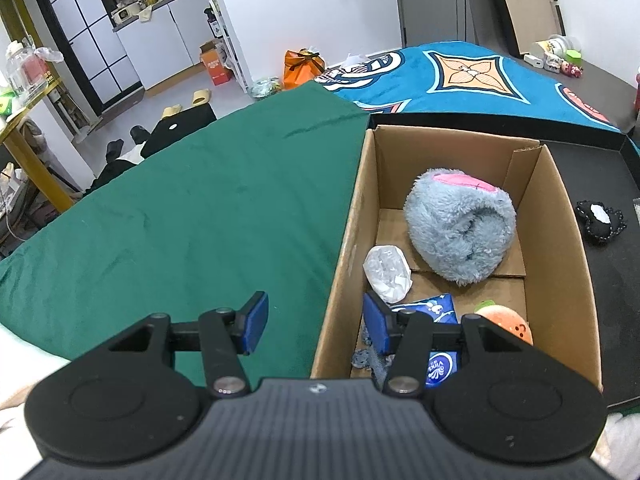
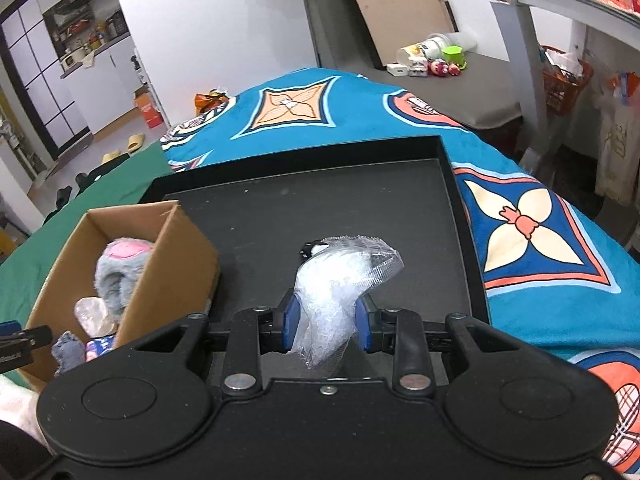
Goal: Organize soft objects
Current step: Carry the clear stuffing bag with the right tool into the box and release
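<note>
Only the right wrist view shows the right gripper (image 2: 328, 322): its blue pads pinch a crumpled clear plastic bag (image 2: 340, 280), which bulges up between them and hangs just above the black tray (image 2: 460, 216). A small dark object (image 2: 310, 249) peeks from behind the bag on the tray floor; too hidden here to identify. The left wrist view shows it more fully as a black pouch with a white patch (image 1: 600, 216), lying on the tray right of the box. That view also gives the left gripper (image 1: 318, 322), jaws standing about half open with nothing between the pads, one finger outside the box's left wall and the other inside it. The cardboard box (image 1: 568, 240) holds a fluffy grey-blue plush with a pink patch (image 1: 460, 224) at the far end, a second crumpled clear bag (image 1: 387, 274) by the left wall, a blue printed packet (image 1: 436, 308), an orange soft toy (image 1: 508, 322) at the near right, and a scrap of grey-blue knit (image 1: 366, 356) at the near left. The box sits on the tray's left part, beside a green cloth (image 1: 180, 220). A teal patterned blanket (image 2: 540, 220) lies under and beyond the tray. Farther off: white floor, yellow slippers (image 1: 200, 98), an orange bag (image 1: 302, 64), kitchen cabinets (image 1: 160, 36), and a grey bench with small toys (image 2: 440, 66).
</note>
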`<action>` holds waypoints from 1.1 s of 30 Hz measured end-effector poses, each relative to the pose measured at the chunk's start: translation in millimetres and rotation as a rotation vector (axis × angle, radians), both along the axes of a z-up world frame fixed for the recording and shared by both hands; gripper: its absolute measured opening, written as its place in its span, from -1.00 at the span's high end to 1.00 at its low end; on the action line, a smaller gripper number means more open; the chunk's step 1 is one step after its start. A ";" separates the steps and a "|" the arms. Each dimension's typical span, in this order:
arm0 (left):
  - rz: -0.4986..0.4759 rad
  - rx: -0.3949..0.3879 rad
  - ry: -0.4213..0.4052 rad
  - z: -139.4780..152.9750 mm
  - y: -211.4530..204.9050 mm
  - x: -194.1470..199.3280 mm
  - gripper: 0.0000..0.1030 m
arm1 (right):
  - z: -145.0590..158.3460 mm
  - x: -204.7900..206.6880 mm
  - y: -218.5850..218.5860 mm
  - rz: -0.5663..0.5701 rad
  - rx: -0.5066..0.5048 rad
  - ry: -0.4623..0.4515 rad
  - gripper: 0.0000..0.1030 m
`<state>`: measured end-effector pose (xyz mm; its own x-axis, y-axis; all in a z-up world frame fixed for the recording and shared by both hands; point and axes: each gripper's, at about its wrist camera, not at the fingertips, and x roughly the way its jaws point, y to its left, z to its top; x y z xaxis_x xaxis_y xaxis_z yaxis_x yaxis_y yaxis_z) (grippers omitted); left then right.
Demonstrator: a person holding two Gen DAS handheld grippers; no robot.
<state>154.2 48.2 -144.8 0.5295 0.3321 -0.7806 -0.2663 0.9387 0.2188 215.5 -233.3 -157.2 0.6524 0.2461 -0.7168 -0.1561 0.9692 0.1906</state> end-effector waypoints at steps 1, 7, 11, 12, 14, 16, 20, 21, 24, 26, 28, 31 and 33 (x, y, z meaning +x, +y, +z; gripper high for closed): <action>-0.001 -0.003 0.001 -0.1 0.2 -0.2 0.01 | 1.8 -1.9 2.1 0.005 -0.002 -0.001 0.44; -0.005 -0.022 -0.004 0.7 1.7 -3.1 0.02 | 10.4 -11.8 14.2 0.033 -0.023 -0.012 0.44; -0.007 -0.035 -0.012 1.7 3.2 -4.1 0.08 | 15.5 -17.7 23.3 0.057 -0.034 -0.014 0.44; -0.008 -0.040 -0.015 2.1 3.7 -4.6 0.08 | 17.5 -19.3 25.4 0.062 -0.035 -0.017 0.44; -0.011 -0.050 -0.020 2.4 4.8 -5.8 0.08 | 20.4 -22.2 30.3 0.076 -0.034 -0.024 0.44; -0.010 -0.061 -0.026 2.9 6.2 -7.0 0.10 | 23.3 -25.3 36.4 0.094 -0.033 -0.030 0.44; -0.010 -0.090 -0.036 3.9 10.1 -8.4 0.16 | 31.1 -30.2 50.7 0.130 -0.028 -0.035 0.43; -0.011 -0.096 -0.036 3.4 10.5 -8.3 0.19 | 33.8 -31.6 54.6 0.140 -0.025 -0.037 0.43; -0.013 -0.112 -0.031 1.6 12.4 -7.8 0.35 | 42.4 -35.3 66.3 0.164 -0.026 -0.051 0.43; -0.012 -0.134 -0.029 0.9 15.0 -7.8 0.43 | 47.9 -37.1 74.0 0.178 -0.026 -0.061 0.43; -0.010 -0.160 -0.033 0.4 18.0 -8.4 0.51 | 51.6 -37.8 80.2 0.187 -0.032 -0.070 0.43; -0.009 -0.186 -0.033 -1.1 21.3 -8.8 0.67 | 54.8 -37.8 89.5 0.196 -0.041 -0.075 0.43; -0.013 -0.203 -0.037 -2.2 23.2 -9.2 0.78 | 55.5 -37.4 96.3 0.200 -0.049 -0.075 0.42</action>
